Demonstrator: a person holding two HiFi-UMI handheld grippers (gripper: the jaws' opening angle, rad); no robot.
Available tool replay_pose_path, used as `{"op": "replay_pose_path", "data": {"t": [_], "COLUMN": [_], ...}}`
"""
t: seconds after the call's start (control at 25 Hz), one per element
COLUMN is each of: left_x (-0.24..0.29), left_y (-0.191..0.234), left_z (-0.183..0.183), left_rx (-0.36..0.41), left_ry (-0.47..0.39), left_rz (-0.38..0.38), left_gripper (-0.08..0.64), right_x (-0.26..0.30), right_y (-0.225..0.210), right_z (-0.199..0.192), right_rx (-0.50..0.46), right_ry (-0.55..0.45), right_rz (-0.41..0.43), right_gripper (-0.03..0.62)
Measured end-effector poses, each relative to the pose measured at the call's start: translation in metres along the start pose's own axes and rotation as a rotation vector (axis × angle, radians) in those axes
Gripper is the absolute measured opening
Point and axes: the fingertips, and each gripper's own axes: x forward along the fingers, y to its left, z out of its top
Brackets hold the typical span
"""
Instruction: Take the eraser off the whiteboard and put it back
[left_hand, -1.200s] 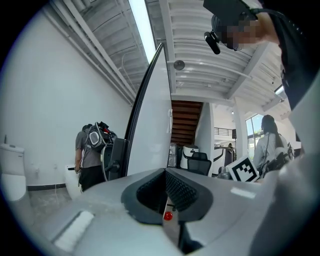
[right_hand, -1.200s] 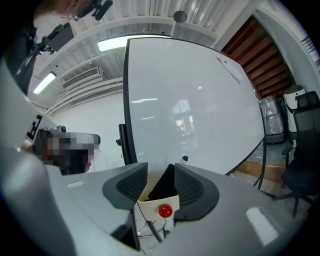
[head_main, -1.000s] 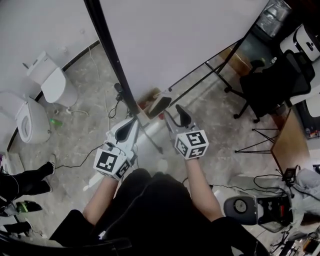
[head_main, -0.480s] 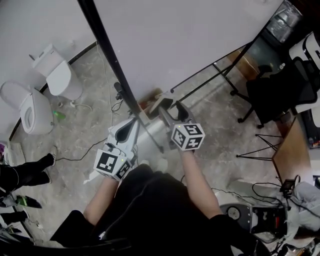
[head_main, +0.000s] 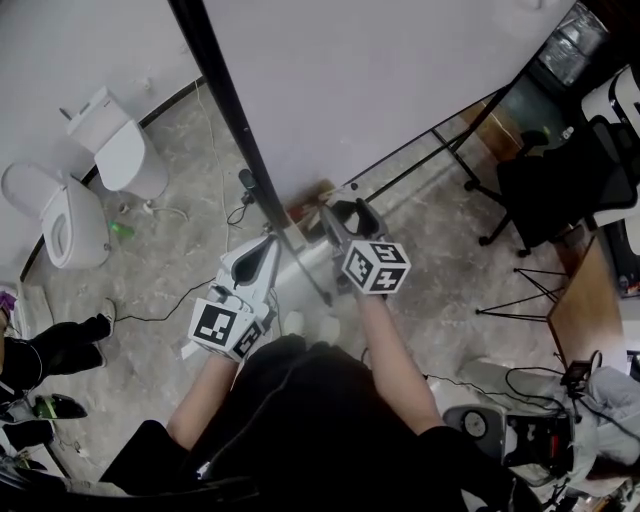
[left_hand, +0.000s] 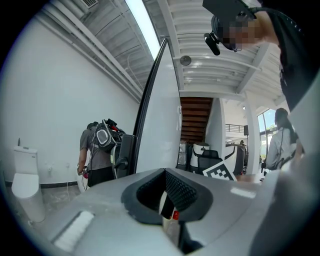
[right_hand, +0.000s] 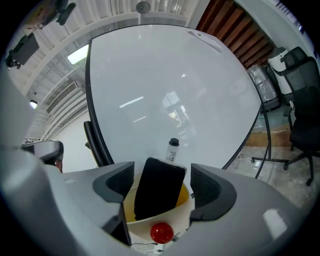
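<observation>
The eraser (right_hand: 160, 192), black felt on a yellow body, stands on edge against the foot of the whiteboard (right_hand: 165, 90). It lies between the jaws of my right gripper (right_hand: 163, 181), which are opening, with a gap on each side of it. In the head view my right gripper (head_main: 347, 215) points at the lower edge of the whiteboard (head_main: 380, 80). My left gripper (head_main: 262, 250) hangs beside the board's black frame post (head_main: 225, 100), shut and with nothing in it. The left gripper view shows the pads of that gripper (left_hand: 167, 195) together.
A small capped bottle (right_hand: 173, 149) stands by the board just behind the eraser. Two toilets (head_main: 120, 150) (head_main: 60, 215) sit on the floor at the left, with cables nearby. An office chair (head_main: 560, 180) is at the right. A person with a backpack (left_hand: 97, 150) stands beyond the board.
My right gripper has moved closer to the board's lower edge and its jaws have spread off the eraser. My left gripper has stayed where it was.
</observation>
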Motion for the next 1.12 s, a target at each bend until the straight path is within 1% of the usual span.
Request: {"op": "replay_pose_path", "data": {"t": [0.24,0.32,0.36,0.56,0.64,0.8,0.92,1.12], "left_x": [0.0,0.0,-0.001,-0.003,-0.003,-0.004,-0.004,-0.001], "left_y": [0.011,0.015,0.017,0.027,0.03,0.033,0.034,0.031], "left_z": [0.004,0.003,0.003,0.005,0.006,0.008,0.009,0.014], "left_rx": [0.0,0.002,0.0,-0.007,-0.001,-0.002,0.018,0.018], "left_ry": [0.003,0.004,0.004,0.0,-0.001,-0.009,-0.012,-0.024], "left_rz": [-0.011,-0.019,-0.022,-0.014,-0.022,-0.031,-0.049,-0.067], "left_gripper": [0.003,0.003,0.003,0.003,0.003,0.003,0.003,0.003], "right_x": [0.008,0.008,0.008,0.007,0.006,0.003,0.001,-0.008], "right_y": [-0.003,-0.004,-0.004,-0.003,-0.001,0.004,0.009,0.019], "right_z": [0.001,0.001,0.002,0.002,0.003,0.007,0.012,0.029], "right_rx": [0.0,-0.006,-0.009,-0.045,-0.061,-0.069,-0.077,-0.102], "right_ry": [0.003,0.0,-0.003,-0.009,-0.015,-0.04,-0.062,-0.112], "right_rz": [-0.036,-0.051,-0.055,-0.073,-0.079,-0.076,-0.071,-0.042], "right_gripper": [0.347,0.304,0.299,0.296,0.296,0.296,0.295,0.293]}}
